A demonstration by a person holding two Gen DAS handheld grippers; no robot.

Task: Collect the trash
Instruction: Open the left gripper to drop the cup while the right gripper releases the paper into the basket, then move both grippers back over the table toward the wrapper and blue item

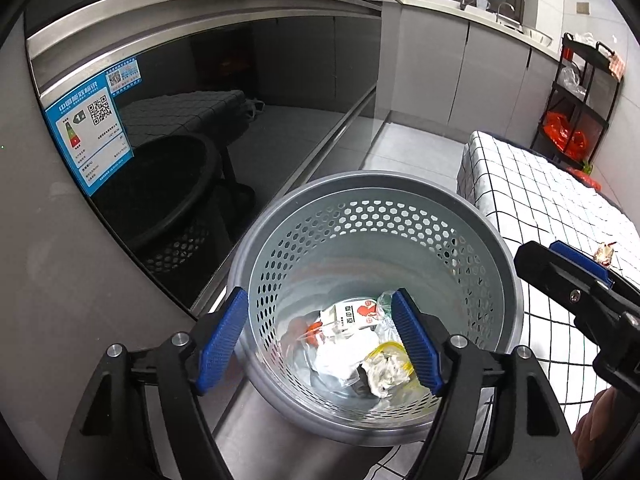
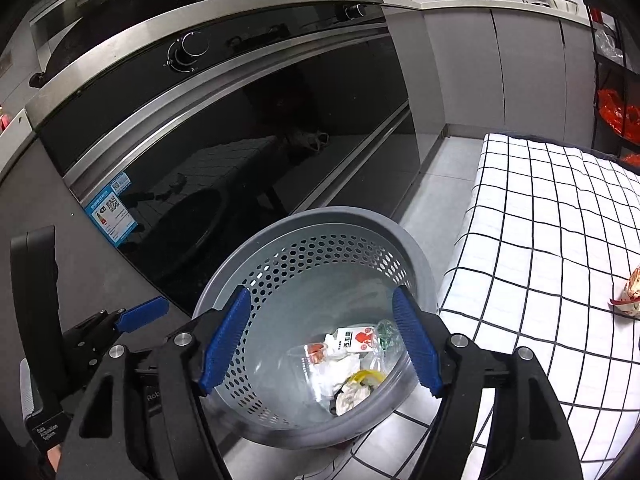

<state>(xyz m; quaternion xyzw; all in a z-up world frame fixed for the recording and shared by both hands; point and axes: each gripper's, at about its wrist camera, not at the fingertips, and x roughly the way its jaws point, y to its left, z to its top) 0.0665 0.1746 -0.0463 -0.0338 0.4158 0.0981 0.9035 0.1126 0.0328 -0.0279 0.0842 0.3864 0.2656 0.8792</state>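
Observation:
A grey perforated basket (image 1: 376,179) (image 2: 320,214) stands on the floor between the oven and a low table. Inside lie a white carton with red print (image 1: 356,314) (image 2: 356,338), crumpled tissue (image 1: 386,372) (image 2: 352,396) and clear plastic. My left gripper (image 1: 320,294) hangs open over the basket with nothing between its blue pads. My right gripper (image 2: 322,294) is also open and empty above the basket; the left wrist view shows it at the right edge (image 1: 552,256). A crumpled red-and-white wrapper (image 1: 604,254) (image 2: 630,292) lies on the checked cloth.
A black glass oven door (image 1: 200,120) is close on the left. The low table with a black-and-white checked cloth (image 1: 540,200) (image 2: 540,220) is on the right. A black rack with red bags (image 1: 572,112) stands behind it. A hand (image 1: 596,424) shows at the lower right.

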